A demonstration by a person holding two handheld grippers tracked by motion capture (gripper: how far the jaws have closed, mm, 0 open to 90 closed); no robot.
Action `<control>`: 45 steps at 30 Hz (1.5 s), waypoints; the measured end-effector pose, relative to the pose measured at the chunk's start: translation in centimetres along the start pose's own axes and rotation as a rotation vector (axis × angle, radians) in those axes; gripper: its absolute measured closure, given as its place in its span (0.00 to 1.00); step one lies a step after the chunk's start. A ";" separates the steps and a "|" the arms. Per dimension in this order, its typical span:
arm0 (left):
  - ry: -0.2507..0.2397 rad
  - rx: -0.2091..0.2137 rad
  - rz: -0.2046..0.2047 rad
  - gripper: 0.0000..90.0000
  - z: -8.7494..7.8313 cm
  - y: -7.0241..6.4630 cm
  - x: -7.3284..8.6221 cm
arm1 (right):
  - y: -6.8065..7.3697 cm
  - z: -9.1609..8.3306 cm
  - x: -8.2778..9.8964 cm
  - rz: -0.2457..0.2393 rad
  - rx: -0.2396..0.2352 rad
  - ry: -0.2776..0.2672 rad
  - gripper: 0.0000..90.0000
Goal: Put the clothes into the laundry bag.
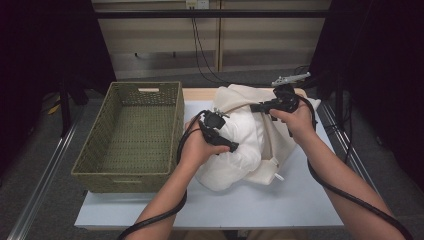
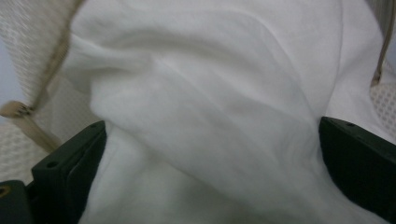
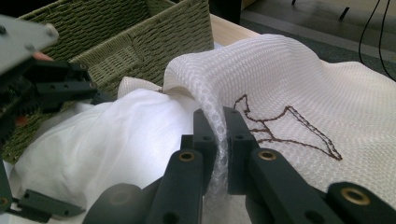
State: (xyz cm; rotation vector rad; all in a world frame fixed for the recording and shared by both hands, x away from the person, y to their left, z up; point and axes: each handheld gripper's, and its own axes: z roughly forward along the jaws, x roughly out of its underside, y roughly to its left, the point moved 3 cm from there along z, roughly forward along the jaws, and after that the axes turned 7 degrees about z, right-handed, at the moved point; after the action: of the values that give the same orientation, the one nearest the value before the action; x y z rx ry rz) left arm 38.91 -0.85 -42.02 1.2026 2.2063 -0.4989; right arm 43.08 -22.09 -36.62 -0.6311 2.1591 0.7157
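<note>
Holding the mesh bag by its rim in our clamped right gripper, we keep its mouth wide. Our left gripper, jaws spread around the white cloth on the table beside the basket, should push it deeper.

A white cloth sits bunched up and soft inside a cream mesh laundry bag. The bag lies open on the table and has a brown stitched picture.

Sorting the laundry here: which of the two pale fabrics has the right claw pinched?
The cream mesh bag with brown stitching: the right claw is shut on its rim. The smooth white cloth is plain, unpinched.
</note>
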 end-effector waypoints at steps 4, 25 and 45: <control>0.011 0.026 -0.017 0.00 1.6 -0.1 1.1 | 0.0 0.0 0.1 0.004 0.002 0.003 0.96; 0.031 0.141 -0.044 0.62 3.0 -1.1 1.8 | 0.0 0.2 0.3 0.002 -0.001 0.013 0.96; 0.041 0.113 -0.046 0.63 2.9 -1.6 -0.3 | 0.7 -0.3 -0.1 -0.004 -0.033 -0.006 0.96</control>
State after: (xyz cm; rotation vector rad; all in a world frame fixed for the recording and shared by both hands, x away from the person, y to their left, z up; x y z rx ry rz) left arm 38.55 -3.53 -43.95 1.2321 2.2711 -0.6311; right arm 42.55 -21.70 -36.16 -0.6492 2.1442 0.7511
